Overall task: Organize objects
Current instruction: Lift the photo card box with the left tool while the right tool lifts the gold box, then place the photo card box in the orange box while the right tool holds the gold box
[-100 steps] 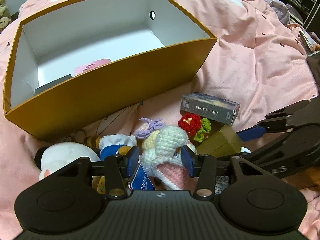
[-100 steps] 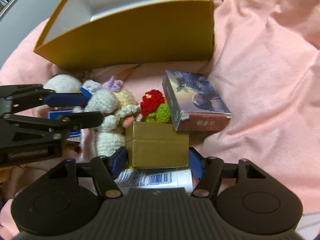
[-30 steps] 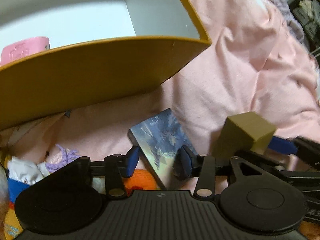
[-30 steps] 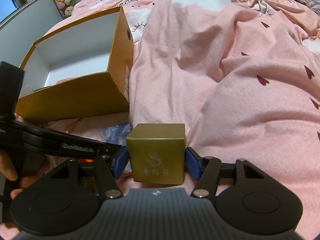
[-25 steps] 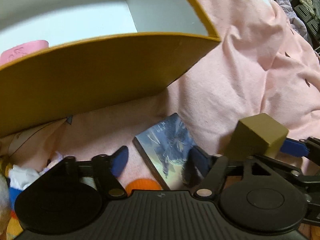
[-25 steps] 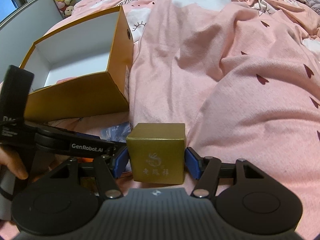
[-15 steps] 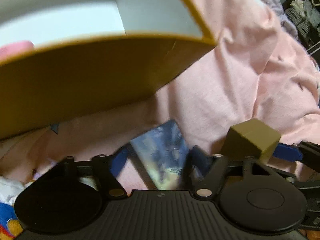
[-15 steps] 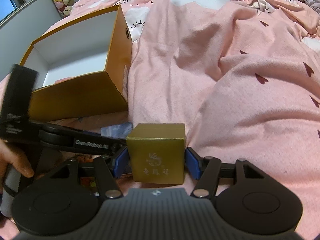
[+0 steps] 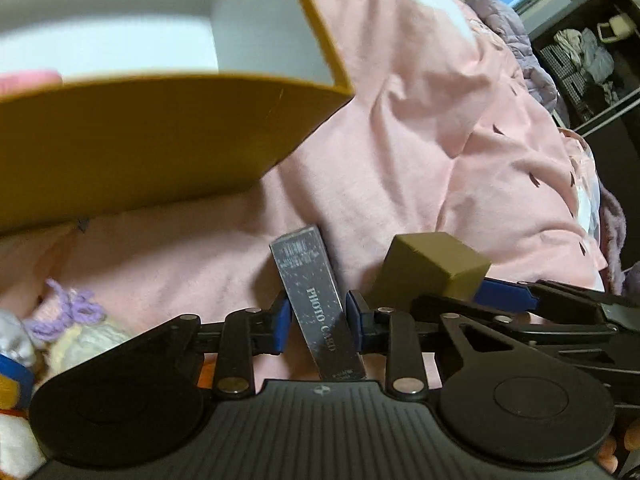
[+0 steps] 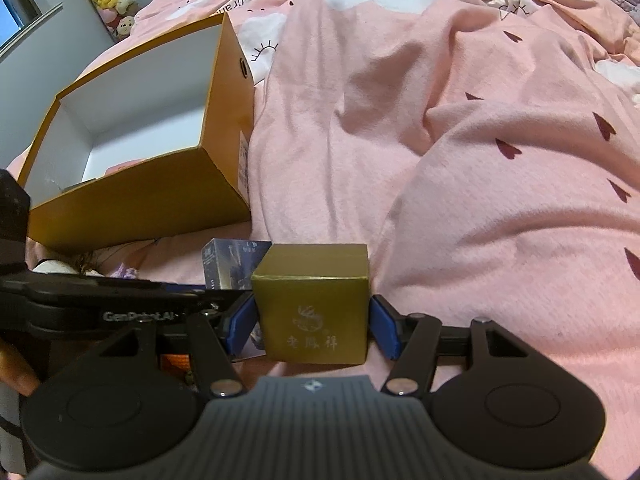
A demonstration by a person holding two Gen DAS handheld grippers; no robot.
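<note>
My left gripper point(image 9: 316, 322) is shut on a dark photo card box point(image 9: 314, 300), held on edge above the pink bedding. My right gripper point(image 10: 314, 322) is shut on a gold cube box point(image 10: 314, 304) with a printed logo; this cube also shows in the left wrist view point(image 9: 432, 270), to the right of the card box. The card box shows in the right wrist view point(image 10: 230, 264) just left of the cube. An open yellow storage box point(image 10: 132, 200) with a white inside stands ahead to the left; it also shows in the left wrist view point(image 9: 140, 140).
A pink item point(image 9: 28, 80) lies inside the storage box. Crocheted dolls point(image 9: 76, 320) and plush toys lie at the lower left. The rumpled pink blanket point(image 10: 460, 140) covers the bed to the right. Shelves point(image 9: 592, 56) stand at the far right.
My left gripper has closed on the photo card box and lifted it onto its edge. My right gripper keeps holding the gold cube in about the same place.
</note>
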